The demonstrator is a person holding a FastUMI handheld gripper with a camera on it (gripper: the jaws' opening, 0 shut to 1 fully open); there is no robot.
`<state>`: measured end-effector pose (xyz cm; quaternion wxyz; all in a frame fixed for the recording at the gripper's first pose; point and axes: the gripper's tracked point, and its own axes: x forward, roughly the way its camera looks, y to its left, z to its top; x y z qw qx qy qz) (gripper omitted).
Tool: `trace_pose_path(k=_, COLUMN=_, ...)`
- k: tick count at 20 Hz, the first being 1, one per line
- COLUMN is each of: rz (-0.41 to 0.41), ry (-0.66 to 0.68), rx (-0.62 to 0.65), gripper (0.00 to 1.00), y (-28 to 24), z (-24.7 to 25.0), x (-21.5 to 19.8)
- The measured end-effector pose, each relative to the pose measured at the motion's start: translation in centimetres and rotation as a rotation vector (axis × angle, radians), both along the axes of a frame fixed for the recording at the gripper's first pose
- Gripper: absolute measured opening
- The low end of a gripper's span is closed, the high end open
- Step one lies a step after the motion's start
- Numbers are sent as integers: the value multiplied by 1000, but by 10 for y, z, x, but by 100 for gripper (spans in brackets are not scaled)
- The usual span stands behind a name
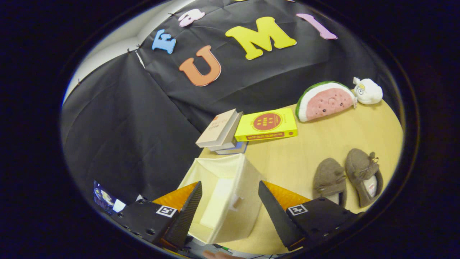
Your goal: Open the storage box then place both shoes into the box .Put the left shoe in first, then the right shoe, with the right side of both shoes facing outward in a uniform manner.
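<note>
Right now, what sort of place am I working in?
Likely a staged recording booth: black cloth wall, a wooden table set with slippers, books and plush toys. Open fingers straddle a fabric box.

The tongs (230, 201) stand spread wide, holding nothing, with the cream storage box (226, 194) between the fingers, its top open. On the wooden worktop (305, 151), a pair of brown shoes (346, 178) lies side by side to the right of the box. Beyond the box sit stacked books (222, 133) and a yellow book (266, 125); farther right, a watermelon plush (325, 101) and a small white plush (368, 91).
</note>
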<state>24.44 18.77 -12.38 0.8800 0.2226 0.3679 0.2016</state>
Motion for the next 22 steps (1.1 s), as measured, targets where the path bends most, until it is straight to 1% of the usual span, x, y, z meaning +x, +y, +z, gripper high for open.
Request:
trace_pose_path(k=4, rz=-51, ry=-24, rx=-79, gripper=96, y=-59, z=-17, x=-7)
trace_pose_path(k=7, rz=-76, ry=-39, rx=-169, gripper=96, y=-97, z=-32, x=-12)
trace_pose_path(k=9, rz=-91, ry=-26, rx=-208, gripper=96, y=-117, z=-45, x=-16)
trace_pose_path(k=12, rz=-115, ry=37, rx=-255, gripper=95, y=-143, z=-75, x=-22)
trace_pose_path(k=15, rz=-90, ry=110, rx=-318, gripper=95, y=-158, z=-108, x=-29)
trace_pose_path(k=18, rz=-34, ry=203, rx=-410, gripper=95, y=-176, z=-135, x=-34)
trace_pose_path(k=20, rz=-18, ry=254, rx=-426, gripper=94, y=-185, z=-139, x=-34)
trace_pose_path(k=22, rz=12, ry=294, rx=-427, gripper=92, y=-183, z=-142, x=-32)
